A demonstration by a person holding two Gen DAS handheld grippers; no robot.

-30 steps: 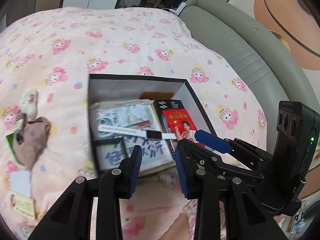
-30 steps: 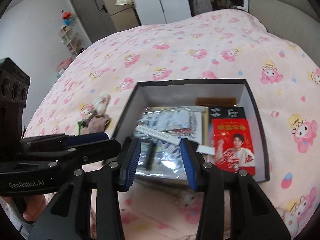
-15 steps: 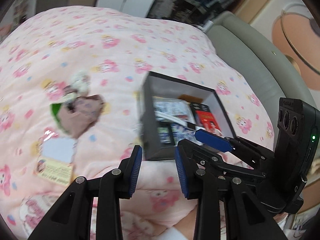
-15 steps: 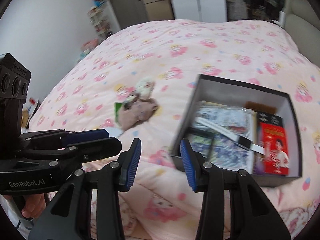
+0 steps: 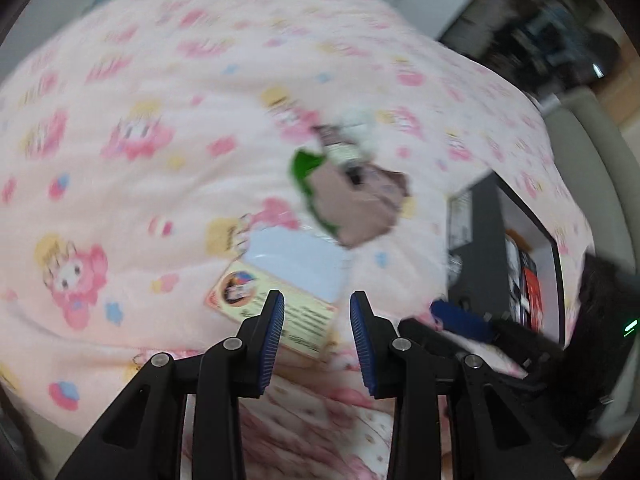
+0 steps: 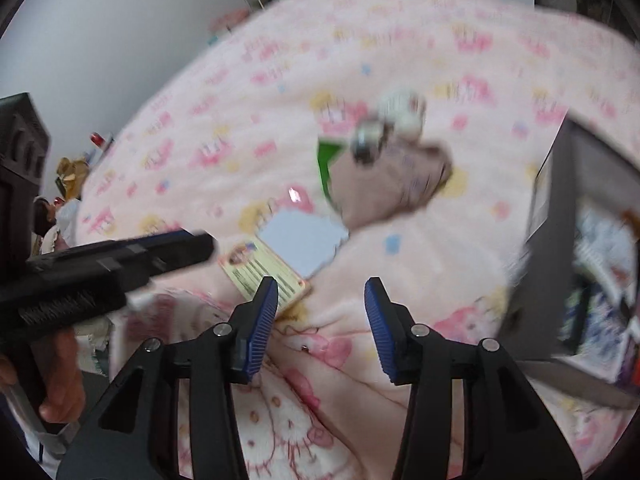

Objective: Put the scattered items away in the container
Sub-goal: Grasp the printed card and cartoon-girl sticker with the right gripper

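Scattered on the pink bedspread lie a yellow card (image 5: 280,308) (image 6: 264,272) with a pale blue card (image 5: 300,260) (image 6: 304,240) overlapping it. Just beyond them is a brownish plush pouch (image 5: 360,204) (image 6: 392,184) with a green piece (image 5: 304,168) under it and a white trinket. The black box (image 5: 472,240) (image 6: 560,208), holding booklets and a red packet, stands at the right edge of both views. My left gripper (image 5: 316,320) hovers open just short of the cards, empty. My right gripper (image 6: 322,304) hangs beside the yellow card, its jaws opening with nothing between them.
The pink cartoon-print bedspread (image 5: 140,160) covers the whole bed. A grey padded headboard (image 5: 600,168) runs behind the box. A person's hand (image 6: 60,364) holds the left gripper (image 6: 120,264) at the left. Shelves and a wardrobe stand beyond the bed.
Both grippers have swung left and down, away from above the box and toward the cards and pouch. The box has slid to the right edge. The right jaws stand wider.
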